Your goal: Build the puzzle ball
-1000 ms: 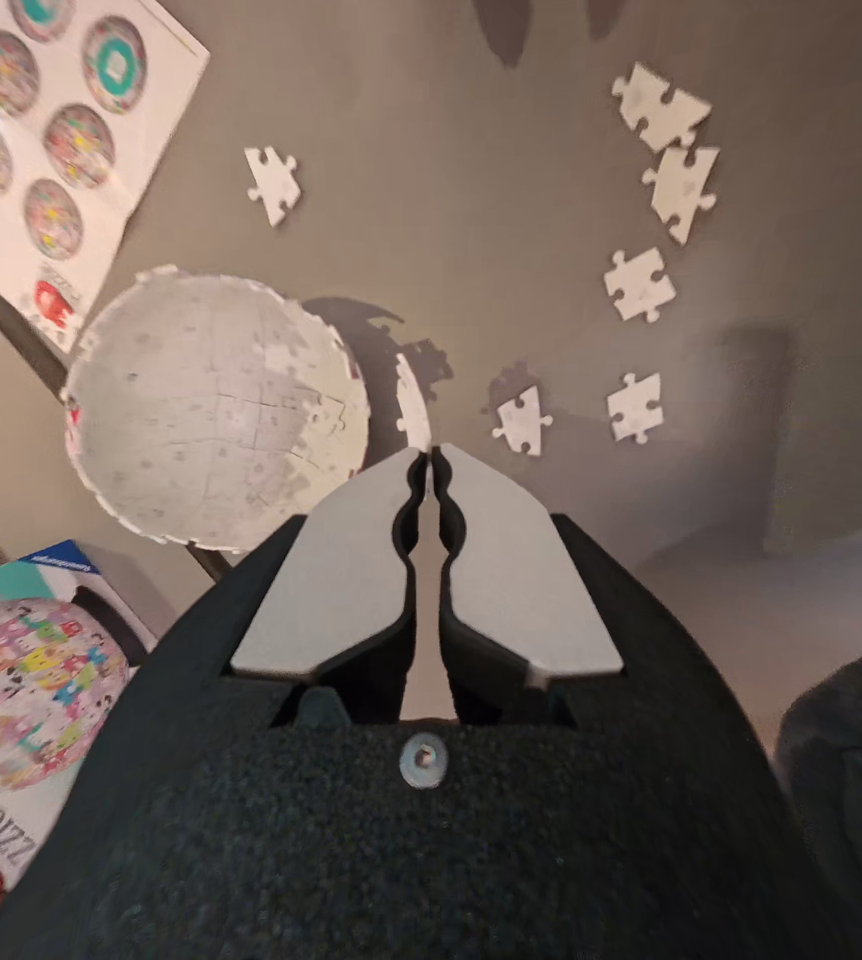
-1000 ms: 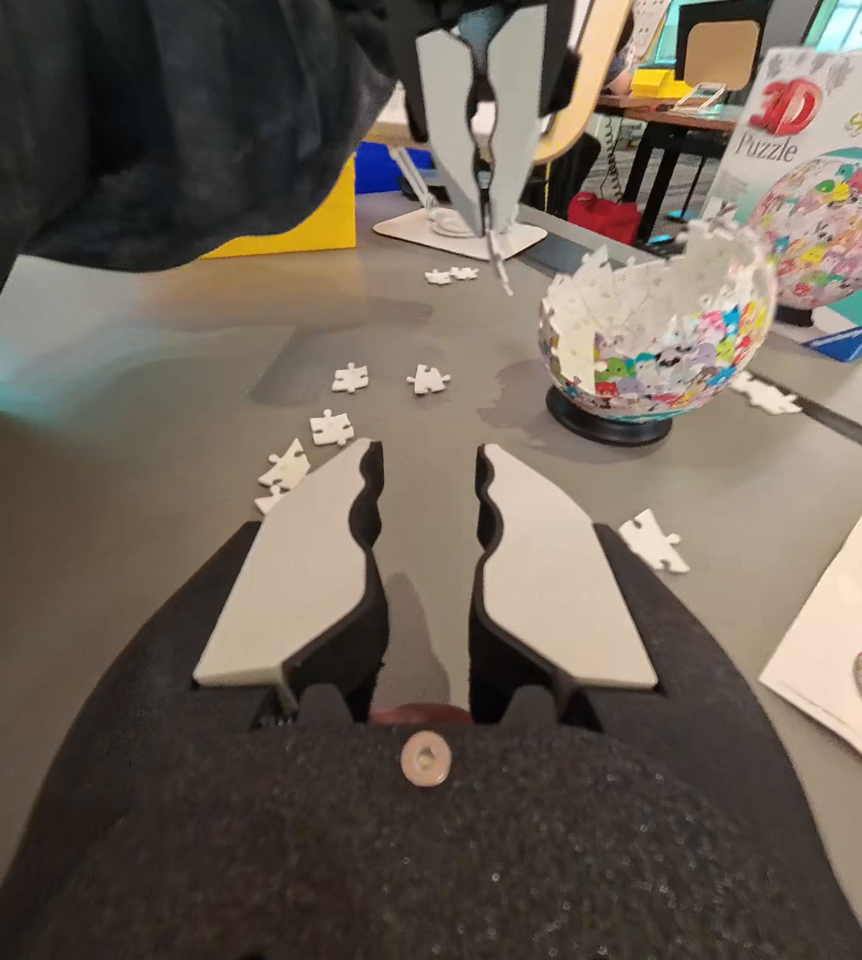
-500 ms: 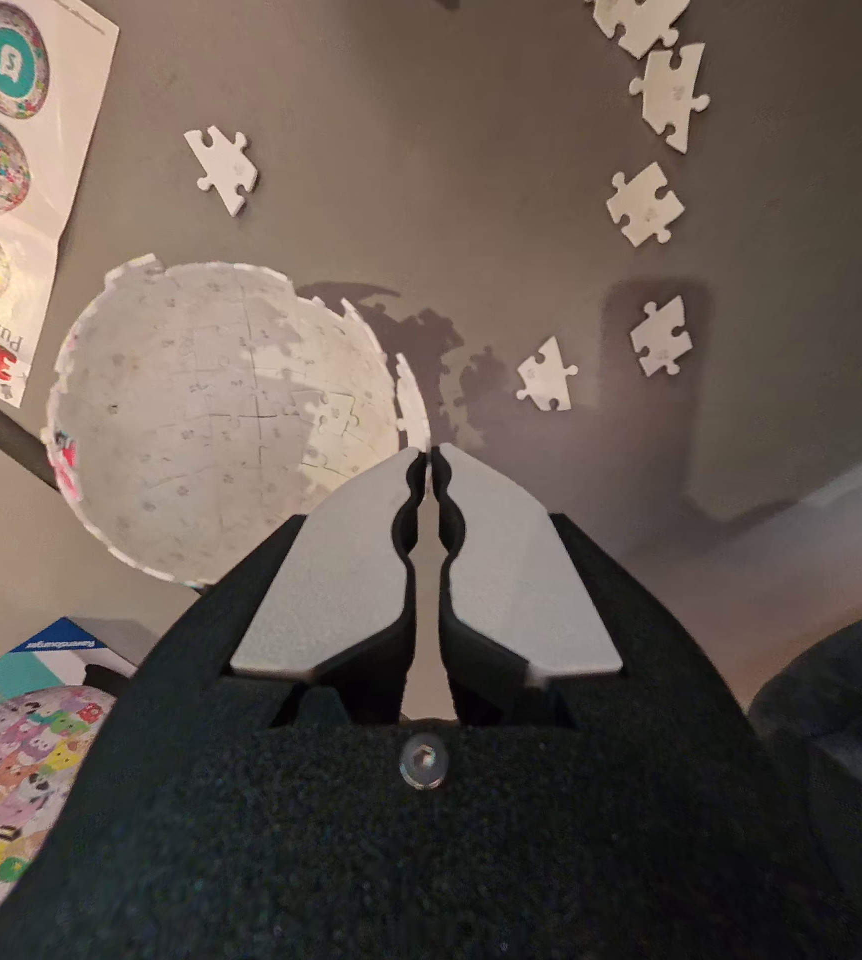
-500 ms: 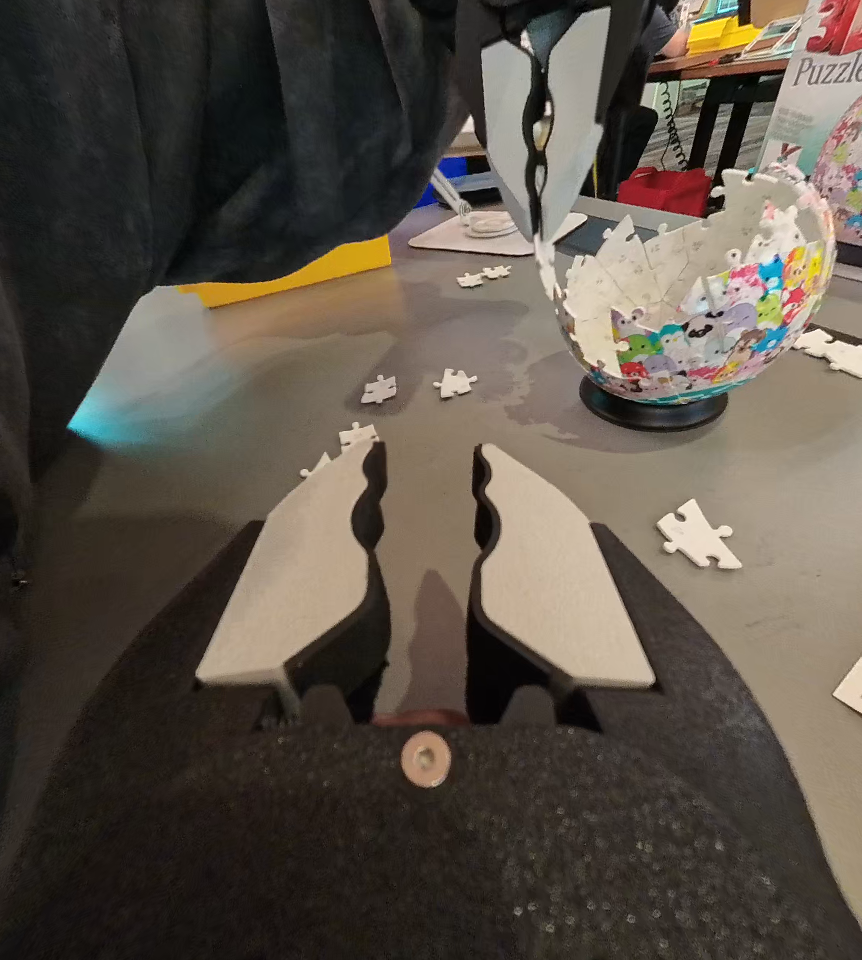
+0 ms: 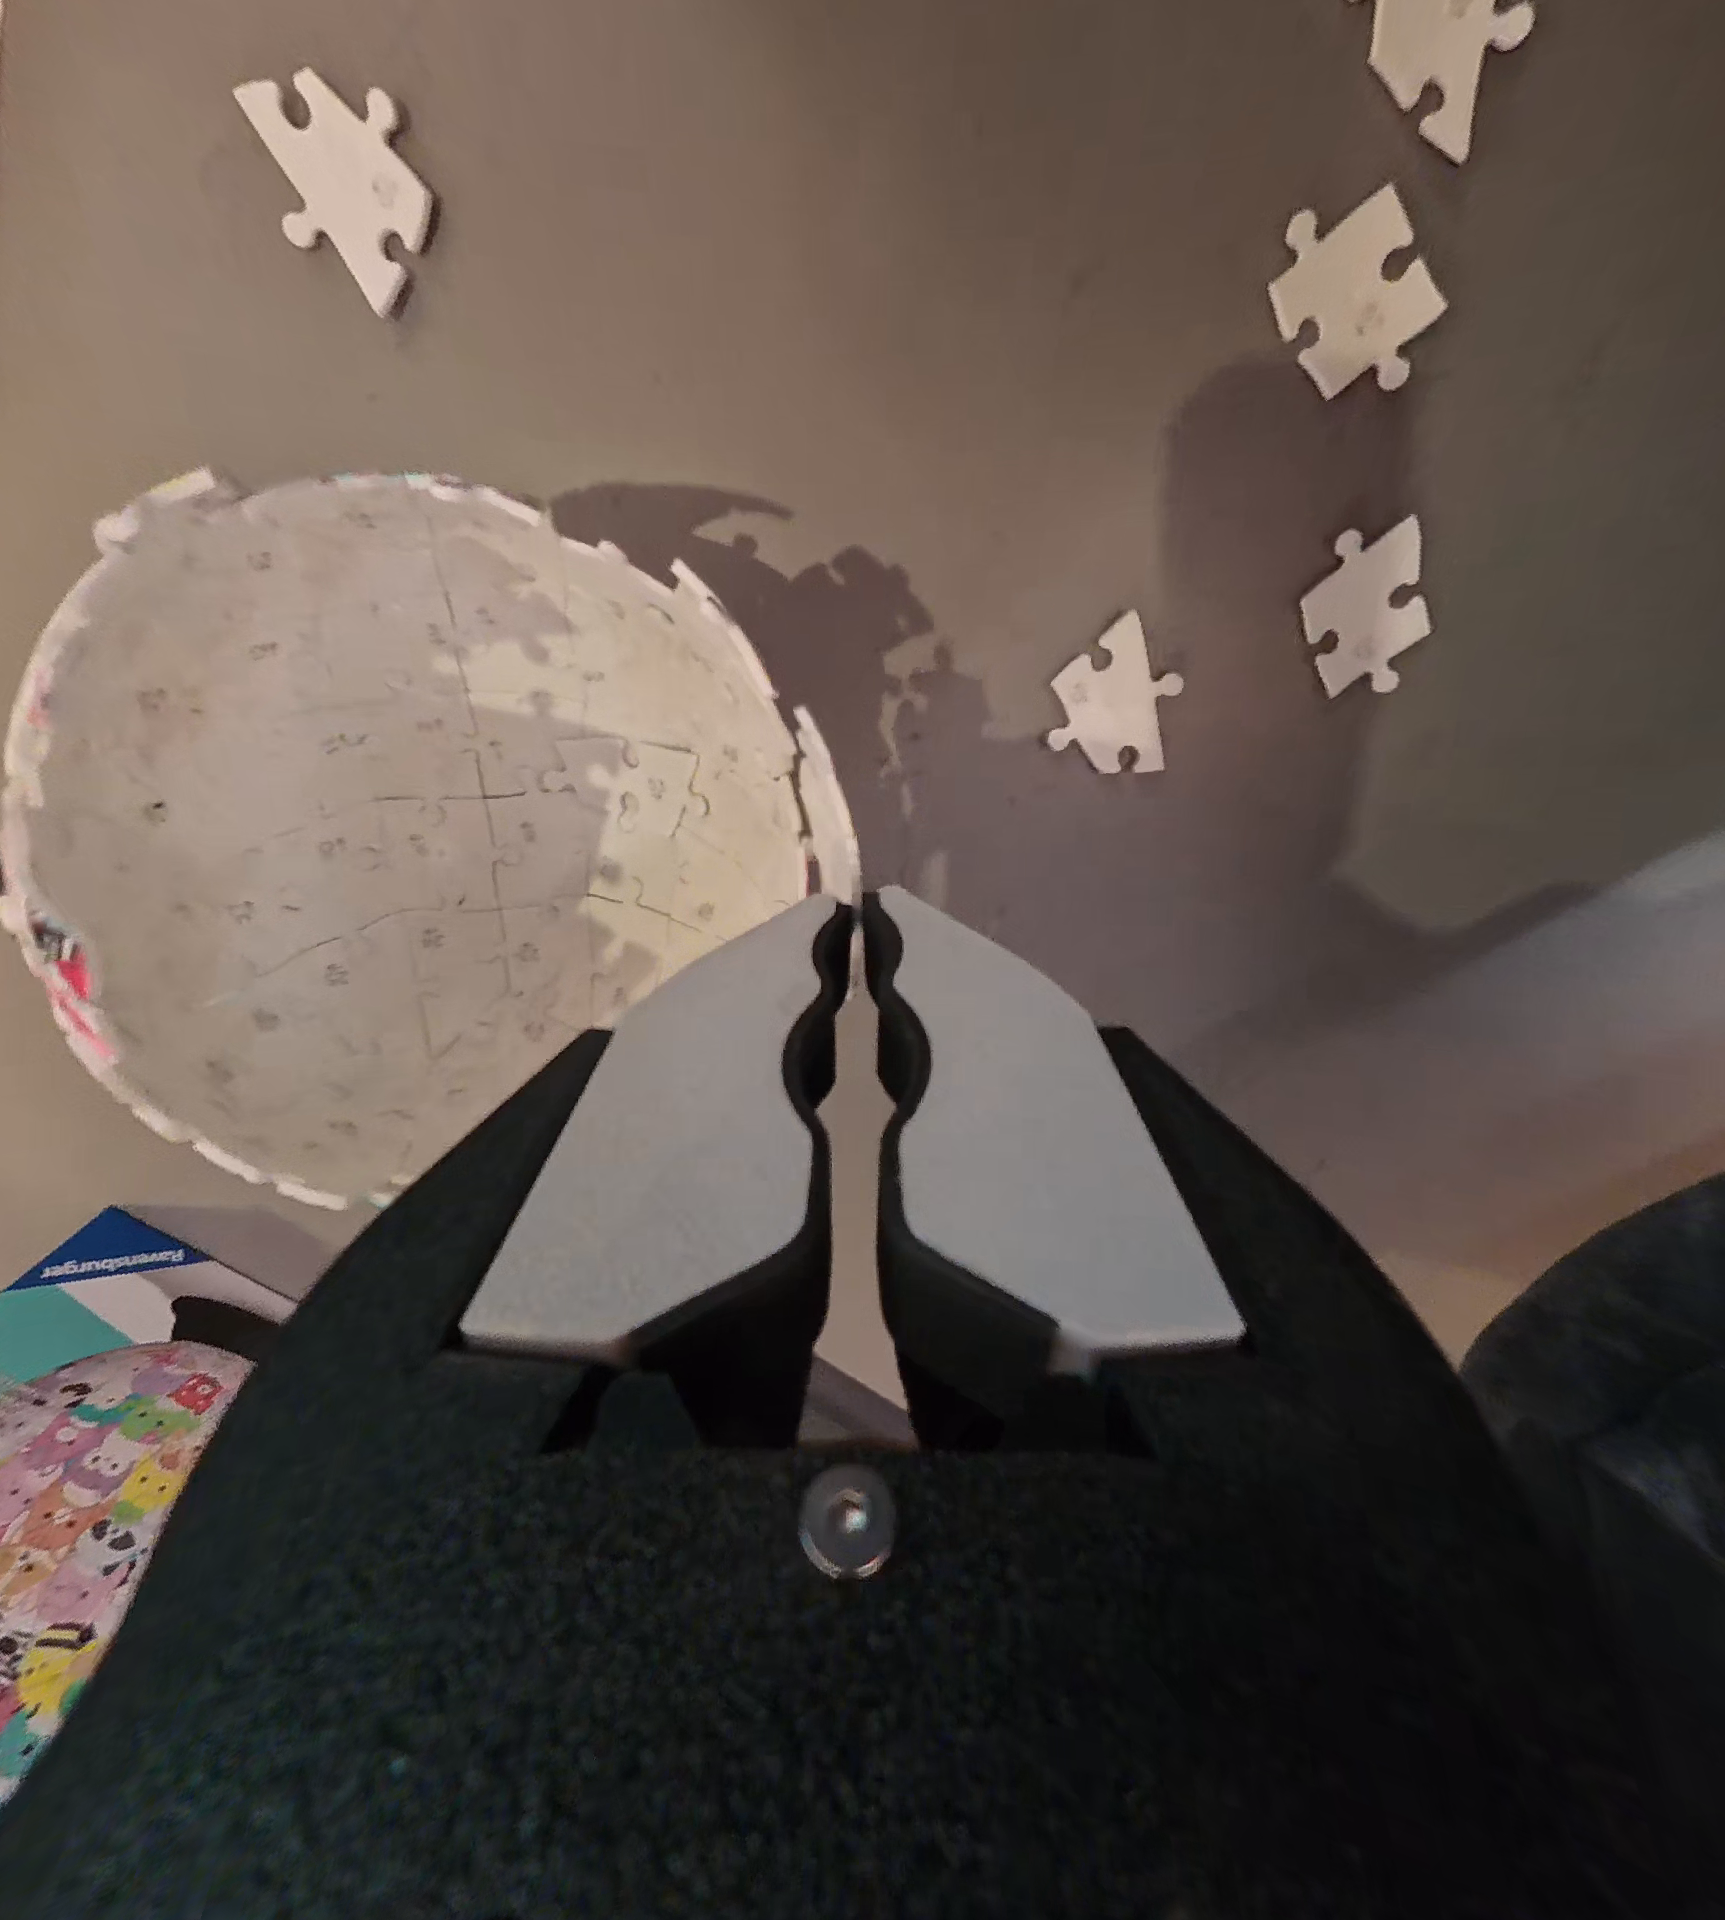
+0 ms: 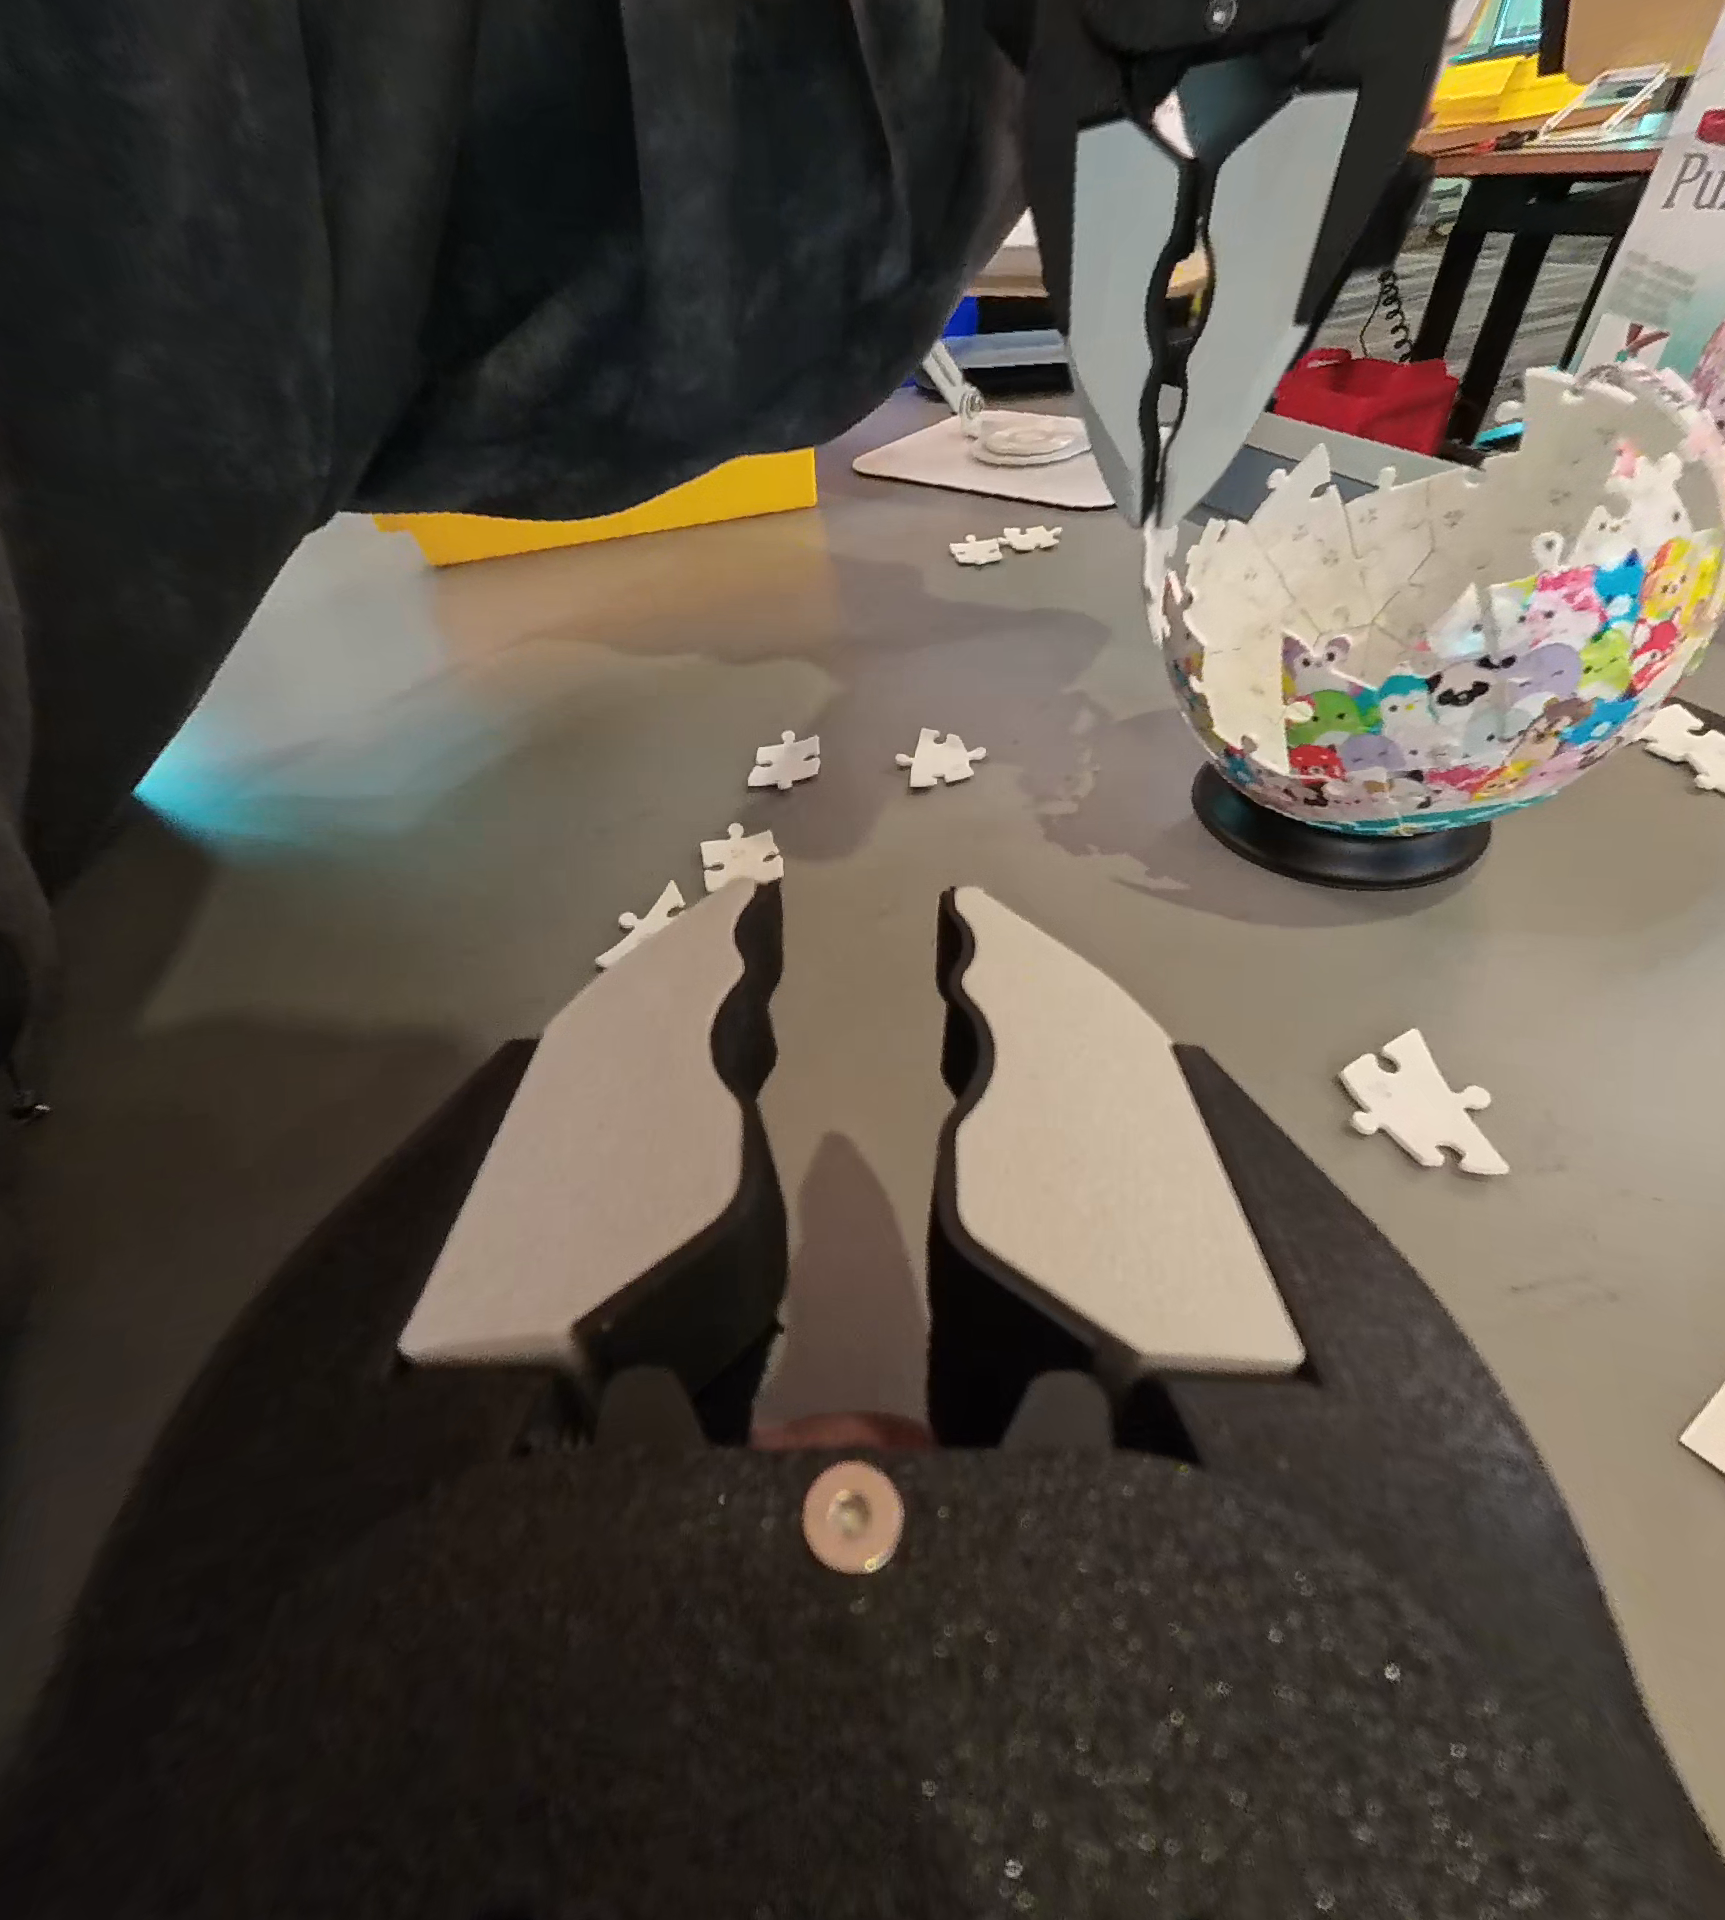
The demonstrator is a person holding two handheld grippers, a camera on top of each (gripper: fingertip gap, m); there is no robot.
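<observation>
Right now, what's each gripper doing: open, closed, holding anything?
Left gripper: shut on a white puzzle piece at the half-built ball's rim.
Right gripper: open, empty, above the table.

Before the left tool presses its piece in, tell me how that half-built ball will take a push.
The half-built ball is an open, thin shell with a jagged rim, so it probably flexes and may pop pieces loose under a hard push. It only sits on a small black ring stand, so a sideways shove could likely roll it off. It looks light and hollow.
</observation>
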